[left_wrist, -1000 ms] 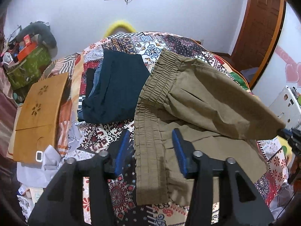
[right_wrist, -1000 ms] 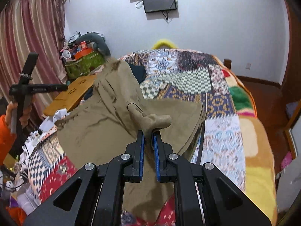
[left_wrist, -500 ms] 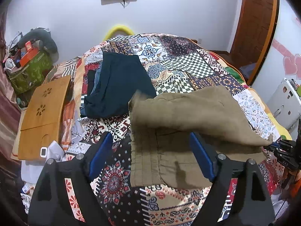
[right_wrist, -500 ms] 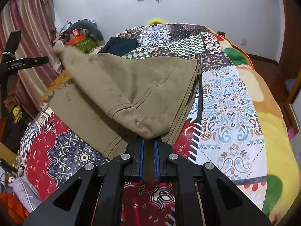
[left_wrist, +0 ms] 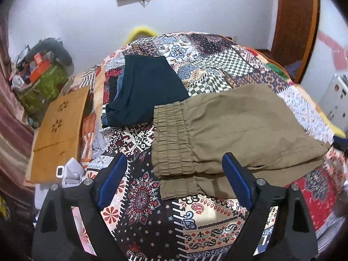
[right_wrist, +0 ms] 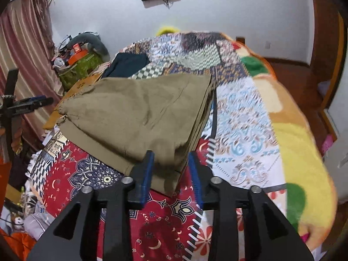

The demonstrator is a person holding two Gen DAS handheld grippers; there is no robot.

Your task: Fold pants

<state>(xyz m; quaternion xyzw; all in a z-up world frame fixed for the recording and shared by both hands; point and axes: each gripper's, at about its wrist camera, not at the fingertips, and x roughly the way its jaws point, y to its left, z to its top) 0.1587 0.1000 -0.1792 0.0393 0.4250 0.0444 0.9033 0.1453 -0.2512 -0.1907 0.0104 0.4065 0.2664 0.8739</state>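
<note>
Olive pants (left_wrist: 235,126) lie folded flat on the patchwork bedspread (left_wrist: 195,221), with the elastic waistband (left_wrist: 171,143) at their left end. My left gripper (left_wrist: 174,174) stands wide and its jaws are still opening. The waistband corner lies between its blue pads (left_wrist: 113,178) without touching them. In the right wrist view the pants (right_wrist: 139,113) spread away from my right gripper (right_wrist: 171,170). Its jaws are opening, and the hem corner rests loose on the bed between them. The left gripper (right_wrist: 28,102) shows at that view's left edge.
A pile of dark navy clothes (left_wrist: 145,93) sits just behind the pants. A wooden lap board (left_wrist: 58,130) and a green bag (left_wrist: 41,87) lie off the bed's left side. A wooden door (left_wrist: 293,21) stands at the back right. The bed's yellow edge (right_wrist: 300,152) drops off at the right.
The raised upper half of the pants has come down flat onto the lower half. The left gripper let go and opened wide. The right gripper, shut on the hem before, has opened.
</note>
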